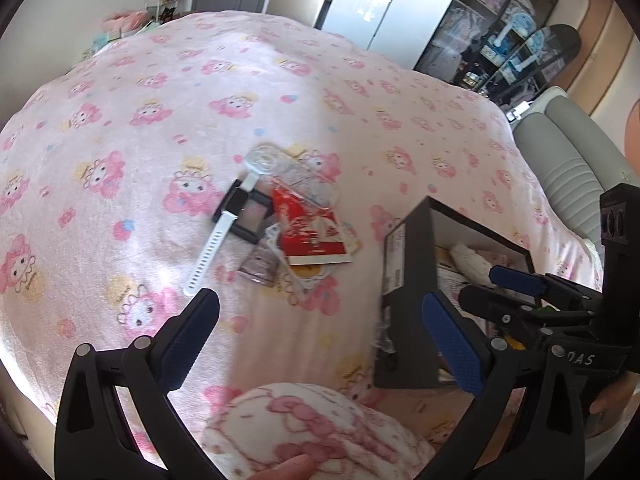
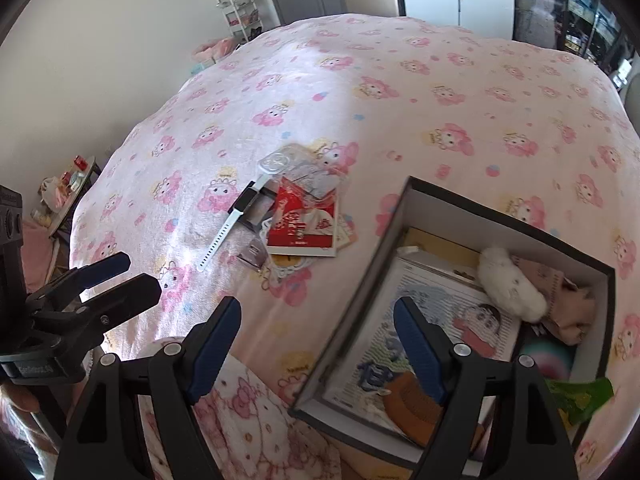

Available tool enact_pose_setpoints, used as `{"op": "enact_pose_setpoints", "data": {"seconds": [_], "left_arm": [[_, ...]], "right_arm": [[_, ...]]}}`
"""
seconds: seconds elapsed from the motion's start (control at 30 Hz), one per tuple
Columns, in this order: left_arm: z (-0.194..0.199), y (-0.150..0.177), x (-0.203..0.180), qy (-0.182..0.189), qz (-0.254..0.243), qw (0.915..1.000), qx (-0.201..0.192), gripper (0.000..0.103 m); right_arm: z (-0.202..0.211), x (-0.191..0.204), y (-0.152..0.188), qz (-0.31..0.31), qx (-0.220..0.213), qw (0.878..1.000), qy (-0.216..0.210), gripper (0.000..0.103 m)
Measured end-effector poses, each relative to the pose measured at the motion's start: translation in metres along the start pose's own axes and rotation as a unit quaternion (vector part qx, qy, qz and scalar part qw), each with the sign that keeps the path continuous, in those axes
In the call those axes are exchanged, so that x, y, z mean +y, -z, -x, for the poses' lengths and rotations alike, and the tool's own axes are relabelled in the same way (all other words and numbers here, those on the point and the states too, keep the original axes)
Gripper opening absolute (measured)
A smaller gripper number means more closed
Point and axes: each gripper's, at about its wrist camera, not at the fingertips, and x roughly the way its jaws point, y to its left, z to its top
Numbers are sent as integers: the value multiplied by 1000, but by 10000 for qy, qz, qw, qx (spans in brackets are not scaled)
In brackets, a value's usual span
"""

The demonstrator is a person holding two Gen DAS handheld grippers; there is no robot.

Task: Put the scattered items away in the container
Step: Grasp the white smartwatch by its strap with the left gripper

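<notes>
A: Where is the left gripper?
B: Over the bed, tilted downward, fingers spread wide, nothing between them.
A: And the right gripper?
B: Beside it over the bed, also angled down, gaping, empty.

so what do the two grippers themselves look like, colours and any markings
Both are black plastic two-finger tools. The left gripper and right gripper have wedge-shaped fingers with triangular cut-outs, silver round pivot pins, and textured blue pads lining the inner faces of the jaws. Seen from the left wrist view, the right tool's body carries pale lettering ending "DAS". A pink-and-white cartoon-print sleeve shows below.
</notes>
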Motion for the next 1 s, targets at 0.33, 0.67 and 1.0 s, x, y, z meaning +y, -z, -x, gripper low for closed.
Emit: {"op": "enact_pose_setpoints", "data": {"seconds": [0.33, 0.67, 1.0], "left_arm": [[-98, -12, 114, 6, 1132, 9893, 917, 65], [-159, -10, 131, 105, 1129, 9849, 1309, 46], [-139, 5, 82, 1405, 865, 9722, 1661, 4]], "right_arm": [[-111, 34, -44, 211, 831, 9953, -450, 67], [-143, 40, -30, 98, 996, 9934, -554, 30], [-148, 47, -26, 37, 990, 9926, -701, 30]]}}
